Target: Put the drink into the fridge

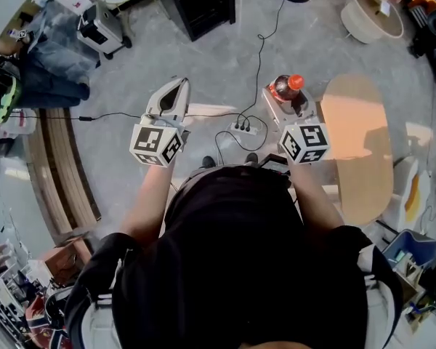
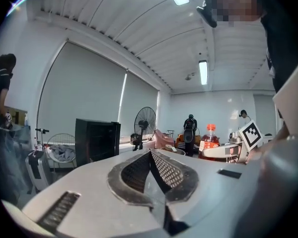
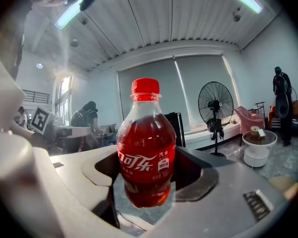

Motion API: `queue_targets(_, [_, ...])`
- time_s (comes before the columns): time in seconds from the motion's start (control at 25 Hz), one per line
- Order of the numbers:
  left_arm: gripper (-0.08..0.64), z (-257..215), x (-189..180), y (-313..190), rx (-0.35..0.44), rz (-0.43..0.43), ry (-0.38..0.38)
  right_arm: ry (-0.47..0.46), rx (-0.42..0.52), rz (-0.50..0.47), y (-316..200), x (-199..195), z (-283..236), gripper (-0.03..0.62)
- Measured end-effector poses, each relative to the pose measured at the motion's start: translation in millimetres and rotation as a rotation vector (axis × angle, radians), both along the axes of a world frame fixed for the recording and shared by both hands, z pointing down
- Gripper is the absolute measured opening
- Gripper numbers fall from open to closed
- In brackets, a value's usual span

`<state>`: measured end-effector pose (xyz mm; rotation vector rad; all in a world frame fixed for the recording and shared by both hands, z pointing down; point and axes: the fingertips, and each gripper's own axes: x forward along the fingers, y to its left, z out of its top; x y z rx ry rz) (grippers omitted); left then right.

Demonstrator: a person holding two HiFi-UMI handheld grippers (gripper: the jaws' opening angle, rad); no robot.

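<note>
The drink is a cola bottle [image 1: 284,87] with a red cap and dark red liquid. My right gripper [image 1: 289,100] is shut on it and holds it upright above the floor. In the right gripper view the bottle [image 3: 146,148] fills the middle, with a jaw on each side of its lower body. My left gripper [image 1: 176,87] hovers level with it on the left, shut with nothing between its fingers [image 2: 161,170]. The black fridge [image 1: 200,4] stands ahead on the floor. It also shows as a dark box [image 2: 97,140] in the left gripper view and stands partly behind the bottle [image 3: 178,129]. I cannot tell whether its door is open.
A light wooden oval table [image 1: 360,147] stands at the right. A power strip [image 1: 243,129] and cables lie on the floor below the grippers. A standing fan [image 3: 216,108], a round white tub [image 1: 370,13] and a long bench [image 1: 58,173] surround the area. People stand in the background.
</note>
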<state>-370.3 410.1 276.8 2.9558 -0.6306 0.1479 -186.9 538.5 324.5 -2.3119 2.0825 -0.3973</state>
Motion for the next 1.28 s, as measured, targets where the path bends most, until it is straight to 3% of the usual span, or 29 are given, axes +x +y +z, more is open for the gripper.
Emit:
queue_targets(0.32, [0.015,14,24,13,-0.073,-0.042,-0.002,0.002,0.009,-0.043,14,24,-2,0.307])
queue_targets(0.52, [0.015,15,41,25,-0.055,-0.053,-0.025,-0.024,0.005,-0.061,22,41,10,0.307])
queue_targets(0.84, [0.015,21,34,26,-0.063,-0.126,-0.035,-0.006,0.027,-0.093,17,60,14,0.307])
queue_targets(1.04, [0.014,41,28,12,-0.102,-0.149,-0.044,-0.027,0.017,-0.062,0,73,22,0.307])
queue_targets(1.28, [0.014,52,45,-37,-0.117,-0.142,0.004,-0.011,-0.004,-0.054,-40,80,26,0.307])
